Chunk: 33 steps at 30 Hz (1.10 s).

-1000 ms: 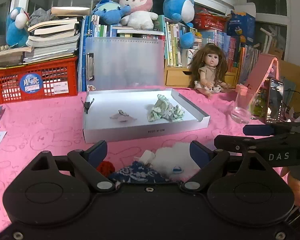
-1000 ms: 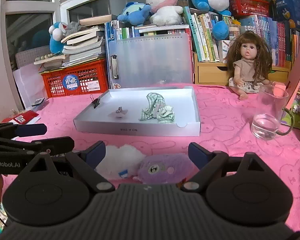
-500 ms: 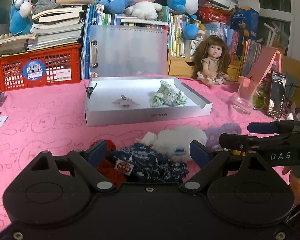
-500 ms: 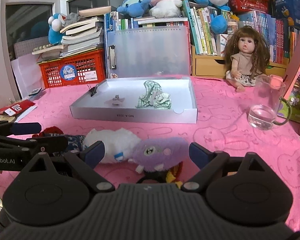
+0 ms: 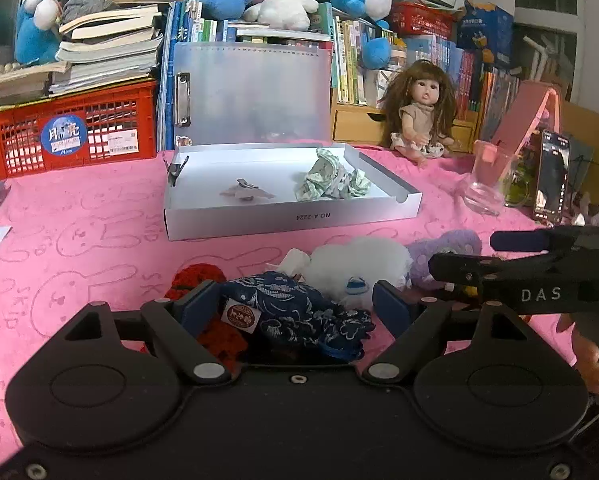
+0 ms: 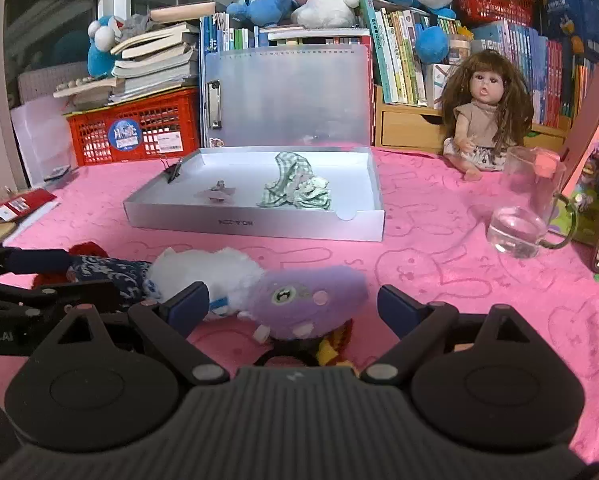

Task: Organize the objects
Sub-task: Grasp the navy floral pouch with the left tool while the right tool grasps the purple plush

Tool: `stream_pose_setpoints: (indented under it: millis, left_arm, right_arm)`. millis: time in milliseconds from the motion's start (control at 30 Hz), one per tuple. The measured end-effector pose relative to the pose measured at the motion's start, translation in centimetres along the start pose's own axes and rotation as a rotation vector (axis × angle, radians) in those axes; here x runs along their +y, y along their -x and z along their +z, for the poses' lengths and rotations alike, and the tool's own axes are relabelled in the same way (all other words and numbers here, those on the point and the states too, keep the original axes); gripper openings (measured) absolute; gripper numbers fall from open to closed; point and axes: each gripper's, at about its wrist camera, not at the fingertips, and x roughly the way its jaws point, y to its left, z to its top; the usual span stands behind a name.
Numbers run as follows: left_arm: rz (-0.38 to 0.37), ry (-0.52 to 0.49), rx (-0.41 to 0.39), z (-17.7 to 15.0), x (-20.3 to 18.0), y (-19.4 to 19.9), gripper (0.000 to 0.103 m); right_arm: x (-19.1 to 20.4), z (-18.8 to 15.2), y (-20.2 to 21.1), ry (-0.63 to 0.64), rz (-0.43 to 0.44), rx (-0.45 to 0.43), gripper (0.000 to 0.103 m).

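Note:
A dark blue patterned pouch lies on the pink cloth between the fingers of my left gripper. Its jaws are closing, and I see no pad pressing on the pouch. A red knitted item sits beside the left finger. A white fluffy toy lies just beyond the pouch. My right gripper is open around a purple plush, which rests on the cloth next to the white fluffy toy. Further back stands a white box tray holding a green checked cloth and a small clip.
A glass mug and a phone stand on the right. A doll sits at the back right. A red crate, stacked books, a translucent folder and plush toys line the back. A red packet lies far left.
Both views have shifted a little, so more of the pouch and the purple plush shows between the fingers. The left jaws have narrowed slightly.

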Motion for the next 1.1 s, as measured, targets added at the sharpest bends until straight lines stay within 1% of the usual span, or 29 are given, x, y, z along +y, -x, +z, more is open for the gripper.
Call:
stream_pose_setpoints:
  millis: [267,600,867,1100]
  left_arm:
    - [0.019,-0.052,0.008,-0.4,-0.7,-0.9,0.083]
    - [0.036,-0.067,0.003,-0.7,-1.1,-1.8,0.085]
    - [0.056,-0.113,-0.007,-1.0,-1.5,-2.2,0.088]
    - [0.062,-0.129,-0.009,-1.1,-1.8,-2.4,0.089]
  right_arm:
    - [0.3,-0.2,-0.8,0.030,-0.001,0.016,0.096]
    - [1.1,-0.4,-1.5,0.093,-0.029,0.014,0.096]
    - [1.1,-0.6,-1.9,0.106,-0.057,0.018,0.095]
    - [1.1,-0.6,-2.1,0.117,-0.057,0.019,0.094]
